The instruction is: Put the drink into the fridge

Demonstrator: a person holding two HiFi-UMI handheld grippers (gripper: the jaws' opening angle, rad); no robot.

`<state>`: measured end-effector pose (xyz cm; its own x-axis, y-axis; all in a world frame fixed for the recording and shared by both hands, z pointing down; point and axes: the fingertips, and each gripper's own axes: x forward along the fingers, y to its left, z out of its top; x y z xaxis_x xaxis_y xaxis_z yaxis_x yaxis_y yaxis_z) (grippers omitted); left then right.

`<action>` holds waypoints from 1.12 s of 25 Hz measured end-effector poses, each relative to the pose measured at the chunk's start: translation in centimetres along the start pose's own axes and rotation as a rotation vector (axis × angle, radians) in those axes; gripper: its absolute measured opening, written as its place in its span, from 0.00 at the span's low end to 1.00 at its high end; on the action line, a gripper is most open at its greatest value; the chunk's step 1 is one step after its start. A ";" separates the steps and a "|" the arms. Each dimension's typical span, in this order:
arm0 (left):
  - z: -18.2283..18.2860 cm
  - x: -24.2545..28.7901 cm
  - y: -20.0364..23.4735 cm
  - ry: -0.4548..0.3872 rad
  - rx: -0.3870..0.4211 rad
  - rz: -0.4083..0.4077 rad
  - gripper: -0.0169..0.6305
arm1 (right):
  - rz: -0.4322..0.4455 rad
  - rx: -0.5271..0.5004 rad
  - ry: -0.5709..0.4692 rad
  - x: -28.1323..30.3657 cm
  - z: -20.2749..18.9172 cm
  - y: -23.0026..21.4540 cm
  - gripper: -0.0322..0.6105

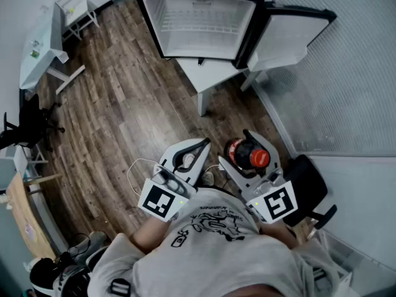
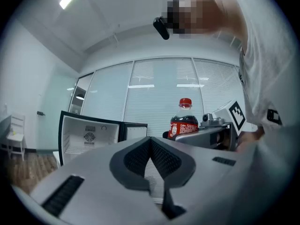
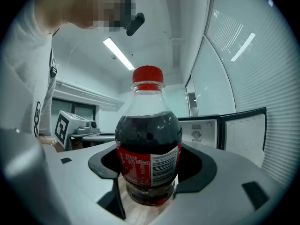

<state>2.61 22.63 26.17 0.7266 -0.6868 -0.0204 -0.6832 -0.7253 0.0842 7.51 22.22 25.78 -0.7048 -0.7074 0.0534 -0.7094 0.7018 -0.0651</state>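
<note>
The drink is a dark cola bottle (image 1: 250,155) with a red cap and red label, upright between the jaws of my right gripper (image 1: 245,148). In the right gripper view the pads clasp the bottle (image 3: 149,149) on both sides of its lower body, right gripper (image 3: 150,175) shut on it. My left gripper (image 1: 195,147) is held beside it at the left, shut and empty; its pads meet in the left gripper view (image 2: 151,144), where the bottle (image 2: 183,122) shows beyond. The small black fridge (image 1: 204,23) stands ahead with its door (image 1: 281,39) swung wide and its white inside bare.
The fridge rests on a low white stand (image 1: 210,73) on the wood floor. A glass wall with blinds (image 1: 346,73) runs along the right. A black chair (image 1: 312,190) is close at my right. A white table (image 1: 40,48) and white chair (image 1: 74,8) stand far left.
</note>
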 end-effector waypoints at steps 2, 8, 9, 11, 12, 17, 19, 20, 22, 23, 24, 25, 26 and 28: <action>0.0 -0.5 -0.9 0.003 -0.003 0.002 0.03 | 0.001 -0.012 -0.003 -1.0 0.1 0.6 0.56; 1.2 -1.7 -3.0 -0.012 0.019 -0.007 0.03 | 0.007 -0.012 -0.018 -3.1 0.7 1.9 0.56; 1.4 -1.8 -3.1 -0.014 0.018 -0.008 0.03 | 0.004 -0.015 -0.021 -3.2 0.8 1.9 0.56; 1.6 -1.8 -3.4 -0.019 0.020 -0.011 0.03 | 0.006 -0.001 -0.033 -3.6 1.1 2.0 0.56; 1.6 -1.8 -3.6 -0.019 0.025 -0.014 0.03 | 0.011 0.009 -0.040 -3.8 1.2 2.1 0.56; 1.9 -1.6 -3.7 -0.032 0.024 -0.011 0.03 | 0.043 0.012 -0.044 -3.8 1.2 2.3 0.56; 1.8 -1.5 -3.4 -0.031 0.017 -0.008 0.03 | 0.045 0.012 -0.045 -3.4 1.4 2.3 0.56; 1.6 -1.4 -3.1 -0.026 0.016 -0.008 0.03 | 0.046 0.012 -0.048 -3.2 1.5 2.2 0.56; 1.4 -1.3 -2.5 -0.019 0.013 -0.010 0.03 | 0.050 0.006 -0.053 -2.5 1.7 2.0 0.56; 1.4 -1.1 -2.0 -0.022 0.012 -0.010 0.03 | 0.052 0.003 -0.053 -2.1 1.7 1.9 0.56; 1.5 -1.0 -1.5 -0.027 0.012 -0.010 0.03 | 0.052 0.003 -0.053 -1.6 1.8 1.7 0.56; 1.6 -0.8 -0.9 -0.033 0.013 -0.009 0.03 | 0.050 0.004 -0.055 -1.1 1.8 1.6 0.56; 1.6 -0.7 -0.3 -0.037 0.014 -0.010 0.03 | 0.048 0.005 -0.056 -0.5 1.9 1.4 0.56; 1.7 -0.4 0.9 -0.036 0.013 -0.012 0.03 | 0.043 0.001 -0.057 0.7 2.0 1.1 0.56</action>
<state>1.60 22.12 24.60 0.7316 -0.6794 -0.0568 -0.6758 -0.7337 0.0710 6.28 22.32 23.73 -0.7327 -0.6805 -0.0066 -0.6787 0.7314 -0.0668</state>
